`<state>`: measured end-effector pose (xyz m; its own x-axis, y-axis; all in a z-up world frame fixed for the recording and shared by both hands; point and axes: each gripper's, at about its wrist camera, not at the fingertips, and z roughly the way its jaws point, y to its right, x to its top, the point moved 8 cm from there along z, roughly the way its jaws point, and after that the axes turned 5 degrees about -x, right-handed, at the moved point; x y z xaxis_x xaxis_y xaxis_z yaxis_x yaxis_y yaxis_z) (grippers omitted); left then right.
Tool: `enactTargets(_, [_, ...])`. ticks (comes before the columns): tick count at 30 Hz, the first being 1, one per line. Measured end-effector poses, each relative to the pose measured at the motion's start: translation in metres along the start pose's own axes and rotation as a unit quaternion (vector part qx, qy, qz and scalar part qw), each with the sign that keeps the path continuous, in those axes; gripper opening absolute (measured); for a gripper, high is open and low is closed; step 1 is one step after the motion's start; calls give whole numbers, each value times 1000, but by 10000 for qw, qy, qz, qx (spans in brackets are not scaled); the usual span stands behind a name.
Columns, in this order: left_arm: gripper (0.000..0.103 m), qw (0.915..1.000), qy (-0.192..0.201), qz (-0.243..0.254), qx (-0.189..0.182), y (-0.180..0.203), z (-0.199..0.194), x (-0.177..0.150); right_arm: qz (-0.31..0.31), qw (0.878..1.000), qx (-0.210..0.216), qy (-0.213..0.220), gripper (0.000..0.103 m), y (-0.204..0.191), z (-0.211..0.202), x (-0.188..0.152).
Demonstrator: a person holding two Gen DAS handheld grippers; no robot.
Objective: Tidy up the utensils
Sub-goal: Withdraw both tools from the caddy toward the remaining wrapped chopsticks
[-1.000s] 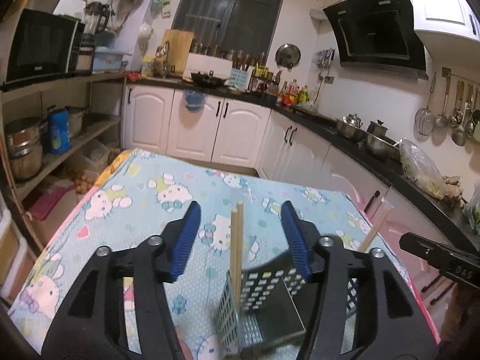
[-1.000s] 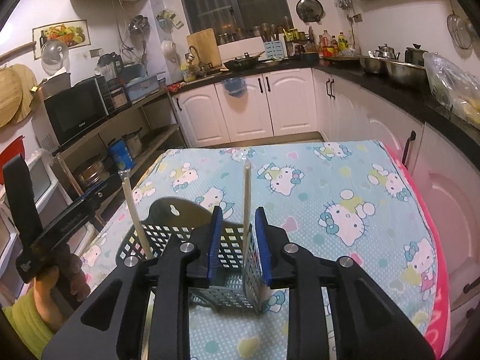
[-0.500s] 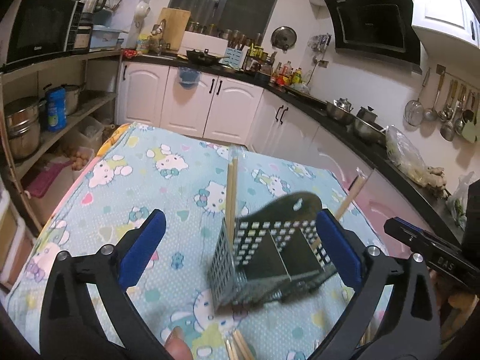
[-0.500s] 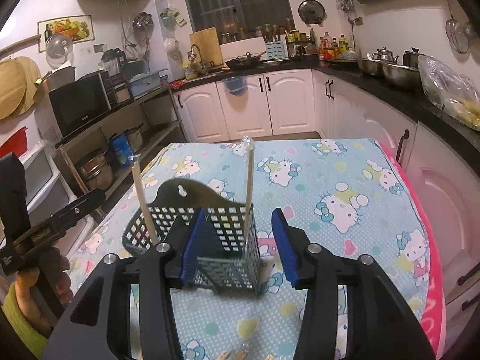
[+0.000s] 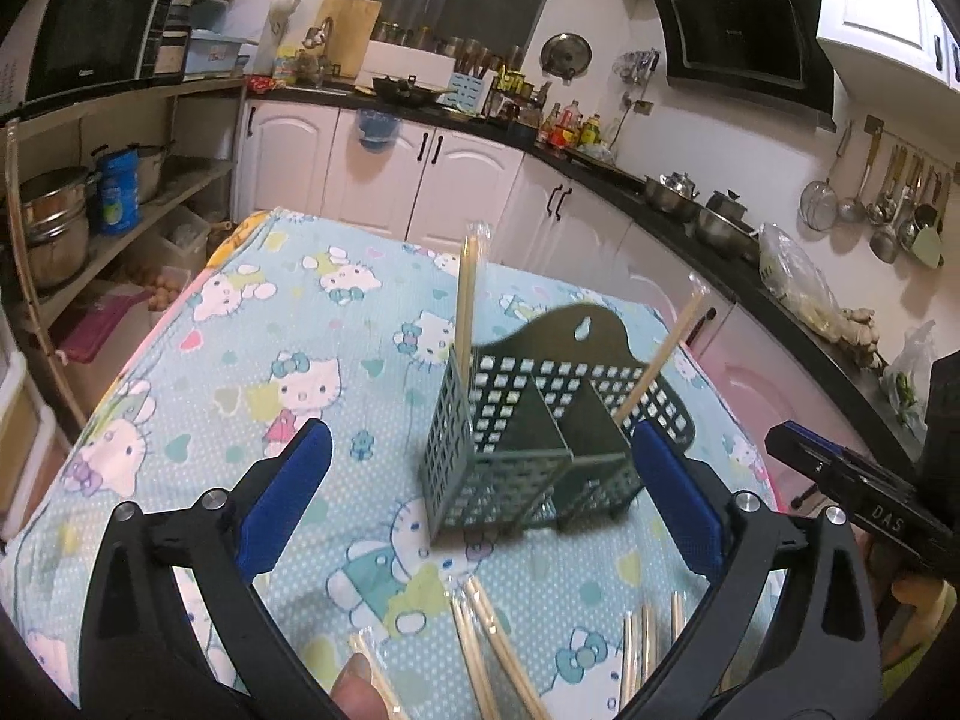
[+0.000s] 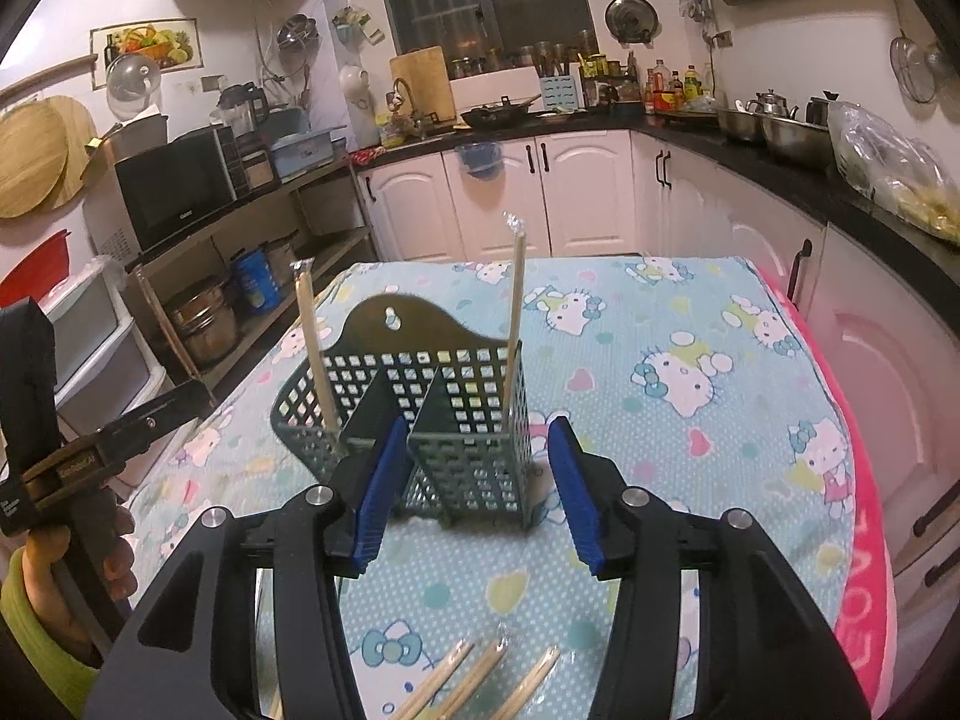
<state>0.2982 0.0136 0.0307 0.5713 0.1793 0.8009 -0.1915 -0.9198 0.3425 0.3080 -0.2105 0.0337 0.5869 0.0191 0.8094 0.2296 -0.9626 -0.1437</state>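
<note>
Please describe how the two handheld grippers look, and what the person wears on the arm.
Both the left gripper and the right gripper have black plastic bodies, blue ribbed pads and silver screws. White lettering marks the left one's side. The sleeve is yellow-green.

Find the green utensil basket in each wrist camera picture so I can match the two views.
Left wrist view: the green utensil basket stands just right of centre on the tablecloth, beyond the open left gripper.
Right wrist view: it stands left of centre, just past the open right gripper.
Shared landmark: the wooden cutting board by the window.
</note>
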Motion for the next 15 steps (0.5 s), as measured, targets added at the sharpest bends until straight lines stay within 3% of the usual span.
enactTargets(15, [92, 9995, -306, 63, -44, 12, -7, -40, -49, 9998, -2, -192, 47, 0, -18, -41])
